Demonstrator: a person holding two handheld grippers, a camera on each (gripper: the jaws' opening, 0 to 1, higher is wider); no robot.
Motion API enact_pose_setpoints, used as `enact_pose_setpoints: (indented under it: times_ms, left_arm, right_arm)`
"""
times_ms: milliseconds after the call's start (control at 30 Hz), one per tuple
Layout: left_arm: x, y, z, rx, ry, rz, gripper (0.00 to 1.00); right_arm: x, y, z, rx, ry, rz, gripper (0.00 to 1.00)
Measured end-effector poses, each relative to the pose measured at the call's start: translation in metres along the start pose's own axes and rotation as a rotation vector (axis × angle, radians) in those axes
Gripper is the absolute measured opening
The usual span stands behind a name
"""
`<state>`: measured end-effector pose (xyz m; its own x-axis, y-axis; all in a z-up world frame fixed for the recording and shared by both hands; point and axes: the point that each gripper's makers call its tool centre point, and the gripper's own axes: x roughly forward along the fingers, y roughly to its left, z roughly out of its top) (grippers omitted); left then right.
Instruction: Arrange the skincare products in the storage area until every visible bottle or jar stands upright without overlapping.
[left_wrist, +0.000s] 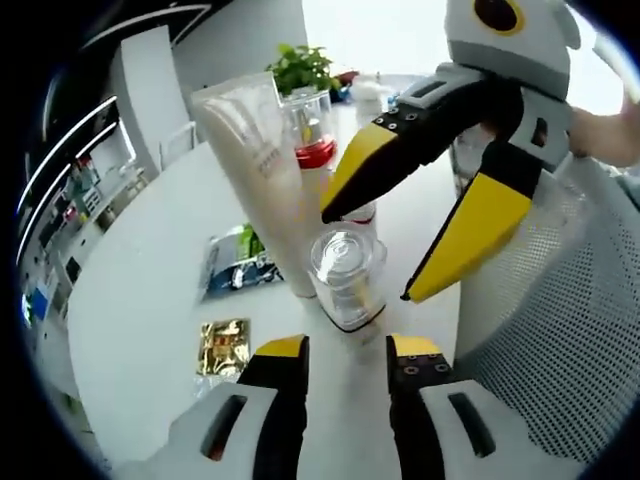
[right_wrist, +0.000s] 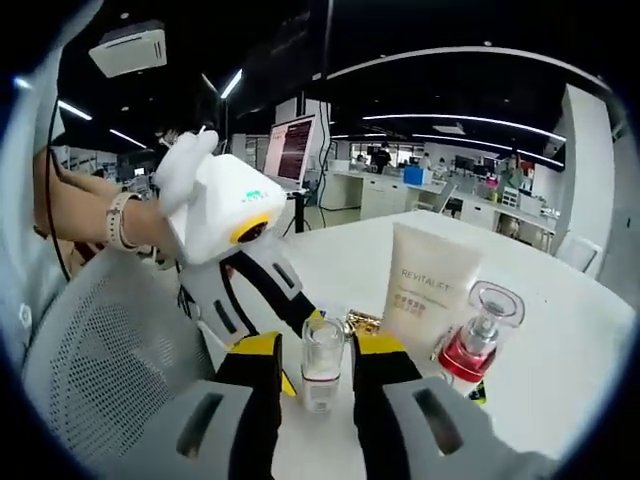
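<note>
Three skincare items stand close together on the white desk (left_wrist: 150, 290), near the edge where a white mesh chair back (left_wrist: 560, 330) stands: a small clear bottle (left_wrist: 348, 268), a tall cream tube (left_wrist: 262, 170) on its cap, and a red-based perfume bottle (left_wrist: 312, 130) with a clear cap. In the left gripper view the clear bottle stands upright just ahead of the left gripper (left_wrist: 347, 355), whose fingers are parted with nothing between them; the right gripper (left_wrist: 368, 255) reaches in from the right, its yellow fingers spread wide on either side of that bottle. This view also shows a gold sachet (left_wrist: 224, 345), a blue-green packet (left_wrist: 232, 262) and a potted plant (left_wrist: 302, 68) at the far edge. The right gripper view shows the clear bottle (right_wrist: 322, 362) between the right gripper's (right_wrist: 318, 352) fingers, though contact cannot be told, and the tube's "REVITALIFT" lettering (right_wrist: 424, 274).
</note>
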<state>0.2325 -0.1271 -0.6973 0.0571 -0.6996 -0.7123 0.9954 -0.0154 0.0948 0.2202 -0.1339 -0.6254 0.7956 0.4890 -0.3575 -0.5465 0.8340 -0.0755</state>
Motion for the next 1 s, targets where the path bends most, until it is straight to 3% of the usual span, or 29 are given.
enact_pose_setpoints:
  times_ms: [200, 367, 533, 767, 833, 1000]
  left_arm:
    - [0.000, 0.001, -0.005, -0.011, 0.024, 0.002, 0.25]
    - [0.000, 0.002, -0.006, -0.025, 0.038, -0.002, 0.22]
    - [0.001, 0.003, -0.003, -0.041, 0.035, 0.000, 0.19]
    - [0.006, 0.002, -0.006, -0.064, 0.060, -0.010, 0.19]
    - [0.007, 0.002, -0.007, -0.078, 0.065, -0.012, 0.19]
    - [0.011, 0.002, -0.010, -0.112, 0.067, -0.017, 0.18]
  right_arm:
    - [-0.018, 0.000, 0.007, -0.005, -0.014, -0.003, 0.24]
    - [-0.040, 0.003, 0.000, 0.009, 0.019, 0.018, 0.21]
    - [-0.056, -0.011, -0.019, 0.022, 0.076, -0.030, 0.21]
    - [-0.059, -0.038, -0.046, 0.016, 0.169, -0.093, 0.20]
    - [-0.055, -0.042, -0.059, 0.027, 0.229, -0.082, 0.20]
    - [-0.047, -0.046, -0.074, 0.010, 0.311, -0.062, 0.19]
